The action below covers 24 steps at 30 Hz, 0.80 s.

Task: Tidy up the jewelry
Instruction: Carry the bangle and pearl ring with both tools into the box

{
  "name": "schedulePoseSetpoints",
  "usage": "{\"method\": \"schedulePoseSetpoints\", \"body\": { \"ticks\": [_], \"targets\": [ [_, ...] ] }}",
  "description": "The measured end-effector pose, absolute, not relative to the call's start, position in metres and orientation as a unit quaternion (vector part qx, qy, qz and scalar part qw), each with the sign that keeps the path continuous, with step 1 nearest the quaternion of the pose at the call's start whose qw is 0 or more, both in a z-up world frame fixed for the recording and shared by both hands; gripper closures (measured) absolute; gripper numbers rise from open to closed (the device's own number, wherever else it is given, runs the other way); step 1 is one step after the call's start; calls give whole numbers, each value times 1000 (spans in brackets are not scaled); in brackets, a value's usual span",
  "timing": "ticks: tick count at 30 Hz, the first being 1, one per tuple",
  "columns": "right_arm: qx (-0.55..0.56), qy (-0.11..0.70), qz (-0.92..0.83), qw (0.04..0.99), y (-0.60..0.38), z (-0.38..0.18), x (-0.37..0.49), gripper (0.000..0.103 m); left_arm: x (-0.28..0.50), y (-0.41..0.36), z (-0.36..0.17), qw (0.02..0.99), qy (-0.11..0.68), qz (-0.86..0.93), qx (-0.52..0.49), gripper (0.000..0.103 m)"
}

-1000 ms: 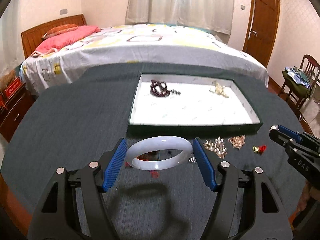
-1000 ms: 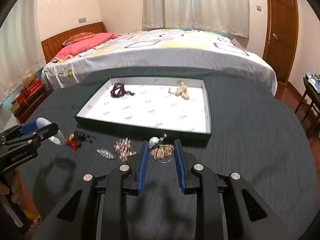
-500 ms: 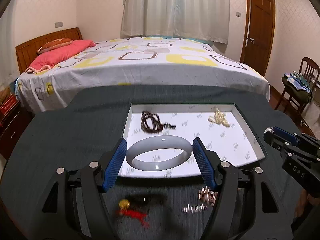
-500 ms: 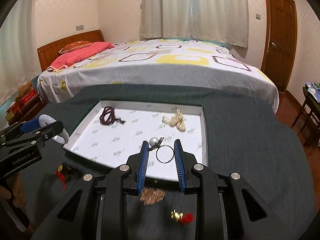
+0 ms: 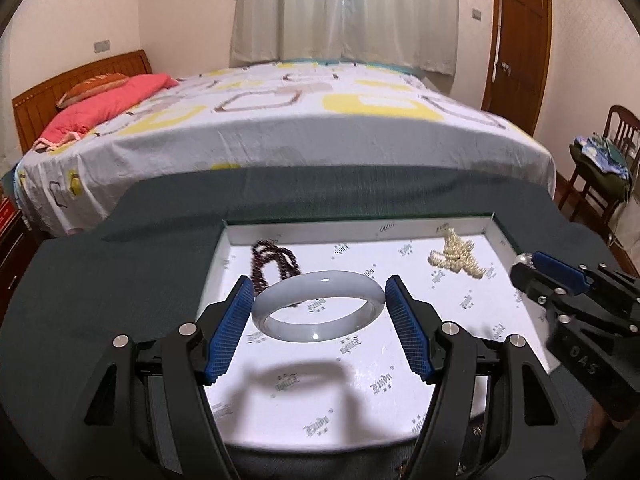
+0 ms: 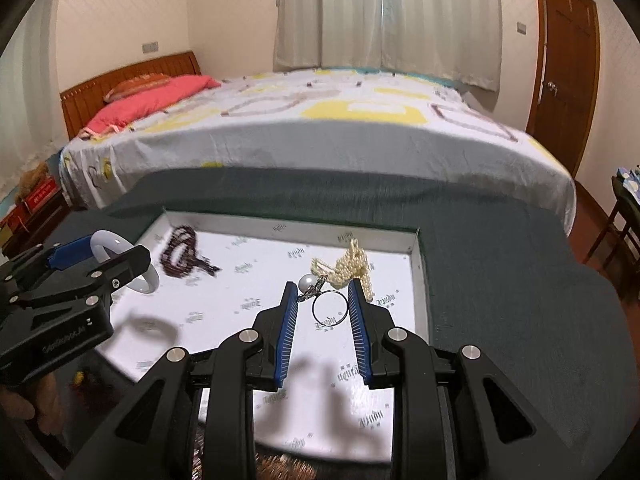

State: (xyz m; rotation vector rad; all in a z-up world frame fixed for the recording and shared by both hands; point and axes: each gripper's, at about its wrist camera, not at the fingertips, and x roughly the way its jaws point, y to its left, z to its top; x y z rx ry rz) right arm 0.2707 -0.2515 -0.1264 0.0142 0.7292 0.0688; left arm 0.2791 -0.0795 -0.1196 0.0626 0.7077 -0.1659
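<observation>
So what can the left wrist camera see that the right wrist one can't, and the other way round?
Only the left view shows the whole bangle clamped in the left gripper, and a chair by the wall. Only the right view shows the pearl ring pinched in the right gripper, and a red box on the floor. Both show the tray, dark beads, pearl strand, bed and door.

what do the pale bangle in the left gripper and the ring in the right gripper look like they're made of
Pale round bangle: likely jade or glass, milky, translucent, polished, with small glints on its rim. Thin silver-coloured ring: seems metal, a fine shiny wire band with a glossy white pearl-like bead; real or imitation can't be told.
</observation>
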Motion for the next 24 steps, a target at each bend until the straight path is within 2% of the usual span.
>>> {"method": "schedulePoseSetpoints", "body": {
  "ticks": [8,20,23,24],
  "targets": [
    [6,401,27,916,-255,-157,297,76,310,-91,-152,913,398,-85,32,36],
    [2,428,24,904,-254,-176,308,76,320,-97,-151,915,392,-82,53,36],
    [2,428,23,904,-255,-178,308,74,323,-99,-152,915,390,-83,58,36],
    [2,428,22,904,-255,-178,308,69,324,-99,-153,915,390,-84,59,36]
  ]
}}
